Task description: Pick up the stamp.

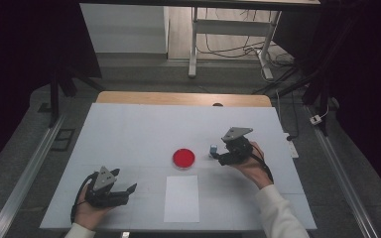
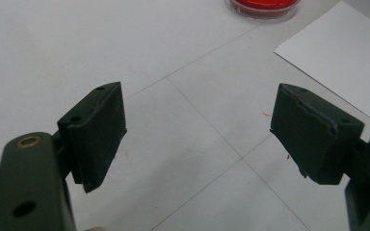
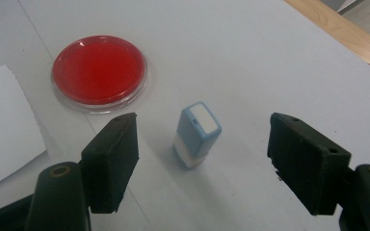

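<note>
Blue stamp (image 3: 197, 134) upright between wide-spread right gripper (image 3: 202, 161) jaws, untouched, left gripper (image 2: 197, 137) spread, holding nothing.

Left gripper (image 1: 129, 191) rests low, jaws wide apart; right gripper (image 1: 217, 154) reaches forward (jaws also spread)

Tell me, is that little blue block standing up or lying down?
Standing up. The little blue block rests on its narrow end on the table, untouched between the right gripper's open jaws.

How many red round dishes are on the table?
1. The red round dish sits mid-table, just beyond the white paper sheet and left of the small blue-and-white stamp that the open right gripper approaches.
</note>
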The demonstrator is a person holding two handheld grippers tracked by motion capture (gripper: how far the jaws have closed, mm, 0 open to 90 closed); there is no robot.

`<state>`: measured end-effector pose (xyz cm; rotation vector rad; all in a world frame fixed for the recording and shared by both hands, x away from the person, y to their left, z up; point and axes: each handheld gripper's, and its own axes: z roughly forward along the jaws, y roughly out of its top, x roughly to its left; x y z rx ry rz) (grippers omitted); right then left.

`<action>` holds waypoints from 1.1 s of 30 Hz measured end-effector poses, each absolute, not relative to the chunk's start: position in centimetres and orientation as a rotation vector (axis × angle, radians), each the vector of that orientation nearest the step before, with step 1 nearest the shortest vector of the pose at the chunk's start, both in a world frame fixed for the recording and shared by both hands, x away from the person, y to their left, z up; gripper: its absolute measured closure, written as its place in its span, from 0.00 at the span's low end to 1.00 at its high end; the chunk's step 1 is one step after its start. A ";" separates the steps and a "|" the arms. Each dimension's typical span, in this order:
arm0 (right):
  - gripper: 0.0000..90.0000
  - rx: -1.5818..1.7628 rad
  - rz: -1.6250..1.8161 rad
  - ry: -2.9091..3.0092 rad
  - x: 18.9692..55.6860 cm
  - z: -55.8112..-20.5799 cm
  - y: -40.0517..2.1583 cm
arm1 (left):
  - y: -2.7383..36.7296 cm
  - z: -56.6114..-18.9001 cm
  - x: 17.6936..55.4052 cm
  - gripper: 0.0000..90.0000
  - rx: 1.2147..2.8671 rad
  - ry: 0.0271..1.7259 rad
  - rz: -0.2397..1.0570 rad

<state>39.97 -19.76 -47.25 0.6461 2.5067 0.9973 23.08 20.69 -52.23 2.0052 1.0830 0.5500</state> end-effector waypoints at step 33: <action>0.48 0.539 0.944 2.599 42.3 -49.1 -17.8 | 20.7 -52.6 23.2 0.22 2.017 1.089 0.548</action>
